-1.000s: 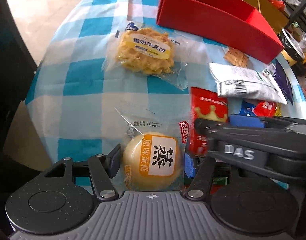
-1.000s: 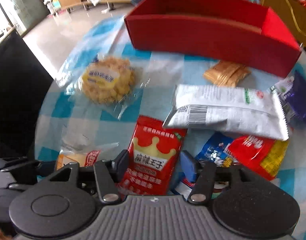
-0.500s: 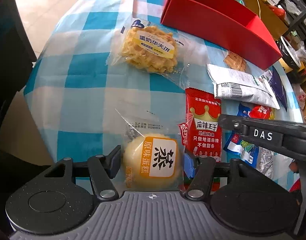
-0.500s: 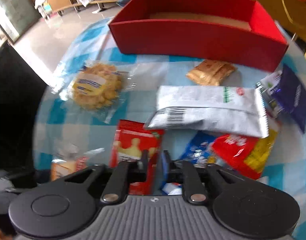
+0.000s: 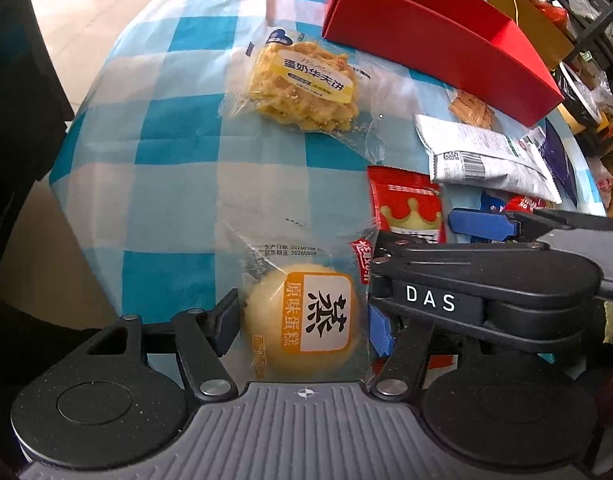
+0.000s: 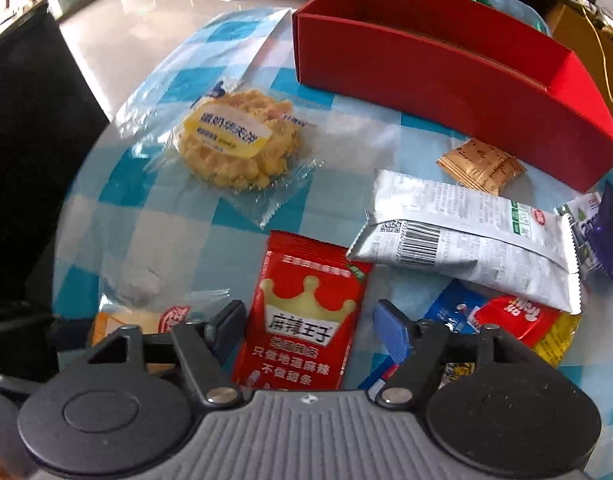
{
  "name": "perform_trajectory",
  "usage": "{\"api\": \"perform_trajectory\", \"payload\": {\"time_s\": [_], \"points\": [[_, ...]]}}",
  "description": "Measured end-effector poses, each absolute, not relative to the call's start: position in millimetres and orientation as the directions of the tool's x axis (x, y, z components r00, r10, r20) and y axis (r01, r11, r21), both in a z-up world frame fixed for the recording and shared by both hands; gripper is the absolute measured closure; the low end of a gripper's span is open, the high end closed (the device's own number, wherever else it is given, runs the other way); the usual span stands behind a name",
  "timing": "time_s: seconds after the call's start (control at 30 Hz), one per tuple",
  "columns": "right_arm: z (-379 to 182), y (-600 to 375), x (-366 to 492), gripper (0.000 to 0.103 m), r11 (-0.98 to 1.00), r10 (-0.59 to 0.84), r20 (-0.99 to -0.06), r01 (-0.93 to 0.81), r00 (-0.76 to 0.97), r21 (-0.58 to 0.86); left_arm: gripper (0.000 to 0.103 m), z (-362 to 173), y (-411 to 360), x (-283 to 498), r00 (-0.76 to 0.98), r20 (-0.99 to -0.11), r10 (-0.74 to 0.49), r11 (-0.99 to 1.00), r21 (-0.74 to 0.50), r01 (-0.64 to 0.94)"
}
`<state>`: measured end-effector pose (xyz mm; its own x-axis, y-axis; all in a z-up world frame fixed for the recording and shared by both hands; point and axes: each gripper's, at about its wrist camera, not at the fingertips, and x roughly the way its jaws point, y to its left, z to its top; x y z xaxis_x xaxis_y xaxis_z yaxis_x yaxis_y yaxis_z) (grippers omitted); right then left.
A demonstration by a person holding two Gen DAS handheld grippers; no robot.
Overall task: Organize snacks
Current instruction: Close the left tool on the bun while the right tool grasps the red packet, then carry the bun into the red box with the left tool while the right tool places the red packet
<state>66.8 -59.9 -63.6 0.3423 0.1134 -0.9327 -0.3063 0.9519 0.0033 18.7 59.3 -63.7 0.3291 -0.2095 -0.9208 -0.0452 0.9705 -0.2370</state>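
The left gripper (image 5: 302,320) seems clamped on the steamed cake (image 5: 304,322), while the right gripper (image 6: 310,328), spread wide, straddles the red packet (image 6: 306,312) with the red box (image 6: 446,76) at one o'clock.

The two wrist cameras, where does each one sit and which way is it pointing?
Left wrist: sits on the left tongs, looking forward over the blue checked tablecloth; its fingers flank a round yellow cake in clear wrap, and the right tongs' black body crosses at right.
Right wrist: sits on the right tongs, facing the long red cardboard box; its open fingers flank a red crown-printed snack packet.
Shared: red box, packet, the yellow waffle in clear wrap and the silver foil pack.
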Motion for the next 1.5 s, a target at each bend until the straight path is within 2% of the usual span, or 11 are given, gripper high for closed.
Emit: {"api": "perform_trajectory", "payload": {"time_s": [0.07, 0.2, 0.53, 1.0, 1.2, 1.5], "points": [[-61, -58, 69, 0.053, 0.947, 0.119, -0.936, -0.321, 0.331, 0.007, 0.033, -64, 62, 19, 0.327, -0.919, -0.219, 0.967, -0.249, -0.055], [-53, -67, 68, 0.061, 0.946, 0.135, -0.933, -0.323, 0.333, 0.022, 0.034, -61, 65, 17, 0.331, -0.912, -0.241, 0.959, -0.277, -0.064], [-19, -103, 49, 0.063, 0.958, 0.2, -0.88, -0.273, 0.431, 0.085, 0.036, -50, 63, 21, 0.368, -0.895, -0.253, 0.95, -0.301, -0.08], [11, -154, 38, 0.063, 0.952, 0.302, -0.782, -0.217, 0.545, 0.216, 0.036, -1, 29, 42, 0.474, -0.861, -0.185, 0.971, -0.236, -0.048], [30, -168, 50, 0.063, 0.944, 0.33, -0.726, -0.207, 0.604, 0.257, 0.036, 13, 8, 69, 0.508, -0.84, -0.188, 0.975, -0.221, -0.004], [43, -188, 97, 0.063, 0.952, 0.302, -0.698, -0.167, 0.65, 0.257, 0.036, 26, -12, 122, 0.555, -0.812, -0.179, 0.978, -0.209, 0.01]]}}
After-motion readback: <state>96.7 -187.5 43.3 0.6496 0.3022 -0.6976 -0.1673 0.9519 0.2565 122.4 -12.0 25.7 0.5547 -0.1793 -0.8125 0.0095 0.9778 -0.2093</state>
